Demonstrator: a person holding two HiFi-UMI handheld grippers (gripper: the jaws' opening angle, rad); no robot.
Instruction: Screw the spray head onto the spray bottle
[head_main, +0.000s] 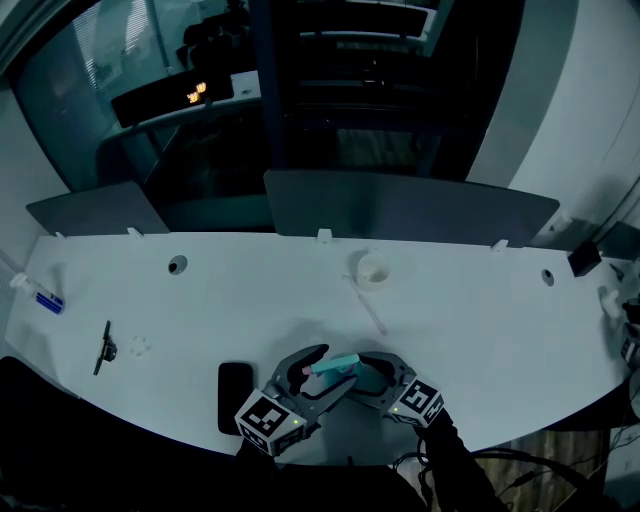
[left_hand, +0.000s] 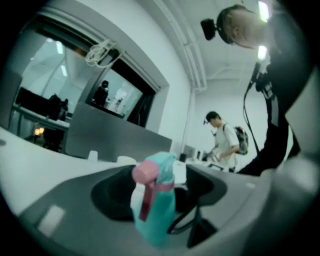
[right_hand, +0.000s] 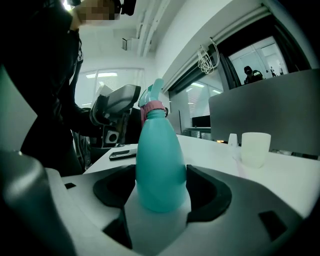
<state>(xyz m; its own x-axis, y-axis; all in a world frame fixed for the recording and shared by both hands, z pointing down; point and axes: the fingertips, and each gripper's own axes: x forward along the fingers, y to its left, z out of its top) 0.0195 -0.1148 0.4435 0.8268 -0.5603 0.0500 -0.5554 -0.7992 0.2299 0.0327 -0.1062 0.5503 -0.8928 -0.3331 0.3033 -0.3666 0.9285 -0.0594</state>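
Both grippers meet over the near edge of the white desk (head_main: 250, 300), facing each other with the teal spray bottle (right_hand: 159, 160) spanning between them. The right gripper (right_hand: 161, 187) is clamped on the bottle's wide lower body; in the right gripper view both dark pads sit flush against its sides, no gap either side. The bottle's neck runs up and away from it toward the left gripper (left_hand: 159, 190), and the spray head (left_hand: 156, 215) sits on top of the neck at a pink collar (right_hand: 154, 106). How far the head is threaded on can't be told. The left gripper's jaws stand wide apart with the spray head between them. In the left gripper view there is clear space between the head and the left pad, and the right pad does not look pressed in either, so it has no grip on anything. The head's pink nozzle (left_hand: 146, 172) and pink trigger face that camera. On the desk a black phone (head_main: 235, 393) lies flat just beside the left gripper, a white cup (head_main: 372, 270) stands farther back near the middle, and a small dark tool (head_main: 104, 346) lies well off to the left. Grey divider panels (head_main: 400, 205) stand along the far edge. In the left gripper view a person with a backpack (left_hand: 225, 142) stands in the background, and the operator's dark sleeve (head_main: 455, 460) shows behind the right gripper in the head view.
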